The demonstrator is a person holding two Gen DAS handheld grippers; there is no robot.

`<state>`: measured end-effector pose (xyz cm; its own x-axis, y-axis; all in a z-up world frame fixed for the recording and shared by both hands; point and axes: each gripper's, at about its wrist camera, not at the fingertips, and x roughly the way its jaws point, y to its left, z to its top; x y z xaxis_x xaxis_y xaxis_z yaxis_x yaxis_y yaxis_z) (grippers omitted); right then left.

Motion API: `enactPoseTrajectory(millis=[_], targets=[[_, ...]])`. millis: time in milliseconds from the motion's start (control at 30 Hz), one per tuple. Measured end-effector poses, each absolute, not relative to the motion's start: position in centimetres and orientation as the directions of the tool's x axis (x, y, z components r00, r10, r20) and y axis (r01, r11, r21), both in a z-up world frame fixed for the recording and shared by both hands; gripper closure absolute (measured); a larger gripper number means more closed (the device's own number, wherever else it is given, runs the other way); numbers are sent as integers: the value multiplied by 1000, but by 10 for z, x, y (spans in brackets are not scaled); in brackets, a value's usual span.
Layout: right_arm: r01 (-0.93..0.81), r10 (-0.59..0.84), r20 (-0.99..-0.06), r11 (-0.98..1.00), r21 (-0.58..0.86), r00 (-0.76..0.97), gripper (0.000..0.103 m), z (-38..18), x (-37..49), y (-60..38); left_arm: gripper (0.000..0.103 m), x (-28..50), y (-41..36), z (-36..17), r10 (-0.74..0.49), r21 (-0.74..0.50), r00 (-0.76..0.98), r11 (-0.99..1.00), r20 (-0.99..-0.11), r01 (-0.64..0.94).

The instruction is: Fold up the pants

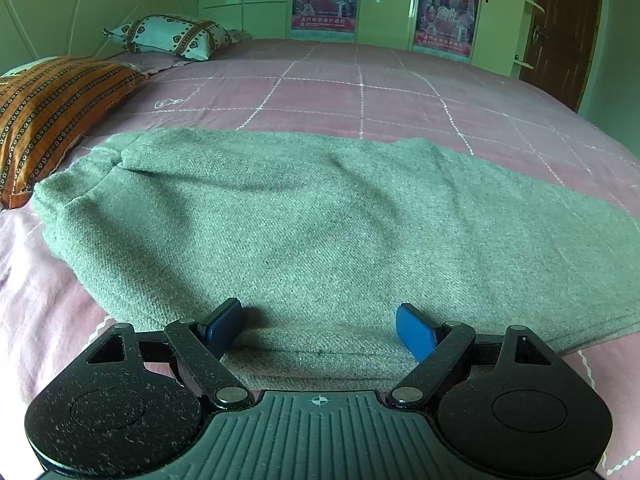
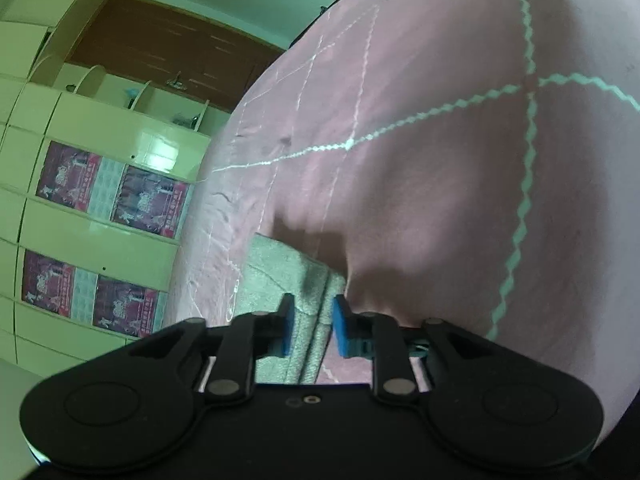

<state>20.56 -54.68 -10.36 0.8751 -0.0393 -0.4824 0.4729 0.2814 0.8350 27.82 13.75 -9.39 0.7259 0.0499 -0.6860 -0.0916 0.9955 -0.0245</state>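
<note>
Grey knit pants (image 1: 312, 220) lie spread across the pink quilted bed (image 1: 360, 92), waist end at the left near the pillows. My left gripper (image 1: 320, 328) is open, its blue pads (image 1: 414, 330) wide apart over the near edge of the pants. In the right wrist view, rolled sideways, my right gripper (image 2: 312, 326) has its blue pads (image 2: 342, 330) closed on an end of the pants (image 2: 280, 272), with cloth between them.
An orange striped pillow (image 1: 48, 120) and a white patterned pillow (image 1: 172, 36) lie at the bed's left. A pale wardrobe with posters (image 1: 444, 16) and a brown door (image 1: 560, 32) stand behind the bed.
</note>
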Motion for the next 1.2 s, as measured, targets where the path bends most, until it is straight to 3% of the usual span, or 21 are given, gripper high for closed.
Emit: enactPoseTrajectory(millis=[167,267,333,467,567,633,700,867,933,1067,1200], targets=[[450,17,-469,251,857,883,90,-119,220,-549,19,279,138,-94,51,-23,726,996,-686,-91],[475,-2,-521,413,777,854,97,-102,236,-545,19,280,138,-95,55,-16,725,996,-687,-91],[386,-32,-458,592,707,888,97,-66,241,-532,19,280,137,-94,57,-14,723,996,-688,-92],[282,-55,-336,679,678,940,98,-23,228,-516,18,279,135,-96,64,-10,727,995,-684,-96],[390,-114,-421,642,660,900,98,-50,221,-524,17,279,135,-96,65,-6,728,995,-683,-95],[603,-177,-600,470,645,780,103,-90,218,-548,17,279,136,-97,64,-4,728,996,-682,-91],[561,-148,-550,373,739,822,103,-96,207,-570,16,279,137,-97,62,-6,731,996,-680,-90],[511,-201,-486,532,675,851,103,-68,184,-557,14,278,132,-98,73,4,737,996,-672,-95],[492,-200,-474,591,640,857,98,-58,184,-543,14,277,130,-92,89,12,737,994,-670,-109],[340,-57,-464,759,555,884,97,-32,208,-494,14,271,135,-71,121,-19,789,986,-602,-166],[71,178,-488,890,449,855,97,-15,259,-400,14,285,156,-52,193,-26,801,968,-567,-251]])
